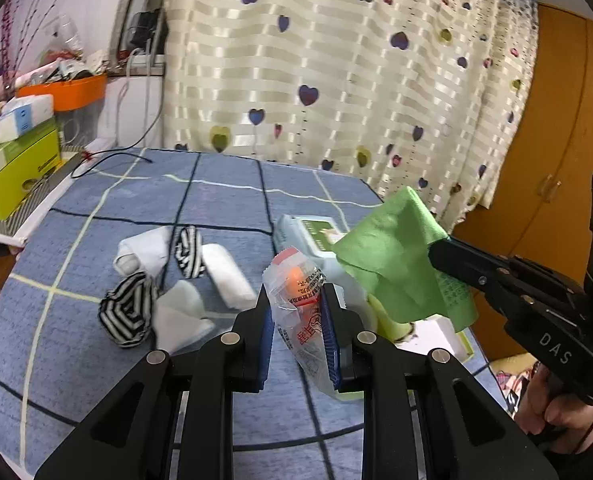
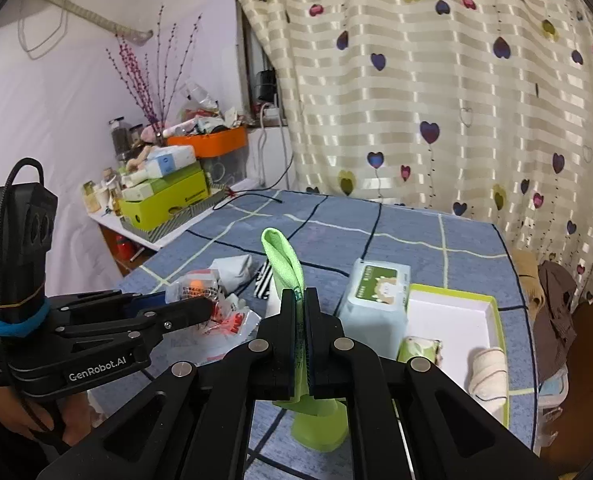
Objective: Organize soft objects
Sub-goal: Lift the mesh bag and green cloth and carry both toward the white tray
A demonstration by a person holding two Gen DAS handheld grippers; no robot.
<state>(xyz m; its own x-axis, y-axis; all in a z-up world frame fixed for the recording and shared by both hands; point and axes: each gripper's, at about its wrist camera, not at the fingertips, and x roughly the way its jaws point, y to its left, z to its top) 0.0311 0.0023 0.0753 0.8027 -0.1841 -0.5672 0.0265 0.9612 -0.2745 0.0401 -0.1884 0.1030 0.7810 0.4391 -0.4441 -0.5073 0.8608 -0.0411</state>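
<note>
While each gripper clamps its item, blue checked bedcover (image 1: 224, 196) meets heart-print curtain (image 1: 336, 80).

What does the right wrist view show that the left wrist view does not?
Only the right wrist view shows the inside of the green-rimmed tray, with a cream roll and a patterned roll in it.

Only the left wrist view shows both striped socks and the white rolled socks clearly.

Both show the left gripper shut on a plastic packet, the right gripper shut on a green cloth, and the wipes pack.
</note>
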